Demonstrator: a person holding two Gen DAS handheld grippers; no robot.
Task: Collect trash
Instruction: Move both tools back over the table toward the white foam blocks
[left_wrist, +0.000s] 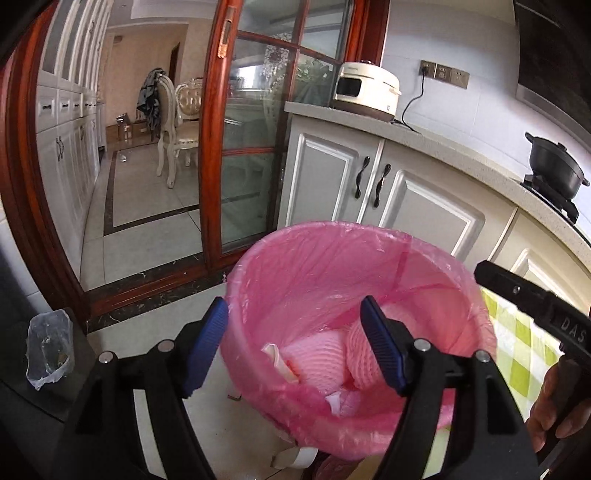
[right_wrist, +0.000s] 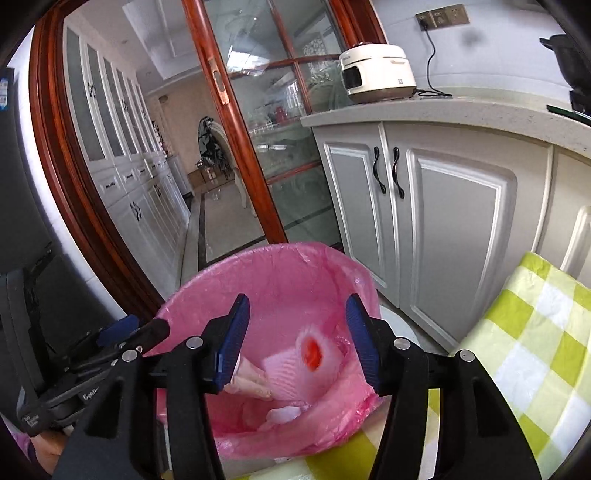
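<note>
A pink bin lined with a pink plastic bag (left_wrist: 332, 258) stands on the kitchen floor; it also shows in the right wrist view (right_wrist: 280, 266). Inside lie pink foam fruit nets (left_wrist: 325, 362) and bits of paper. In the right wrist view a foam net with a red-orange patch (right_wrist: 310, 354) lies in the bin, slightly blurred. My left gripper (left_wrist: 295, 339) is open and empty above the bin's near rim. My right gripper (right_wrist: 297, 332) is open and empty above the bin. The right gripper's body shows at the right edge of the left wrist view (left_wrist: 535, 306).
Grey cabinets (left_wrist: 369, 177) under a countertop (left_wrist: 424, 136) stand behind the bin, with a white cooker (left_wrist: 365, 92) and a black pot (left_wrist: 554, 166). A green checked cloth (right_wrist: 532, 332) is at right. A clear plastic wrapper (left_wrist: 48, 347) lies on a dark surface at left. A red-framed glass door (left_wrist: 243, 129) leads out.
</note>
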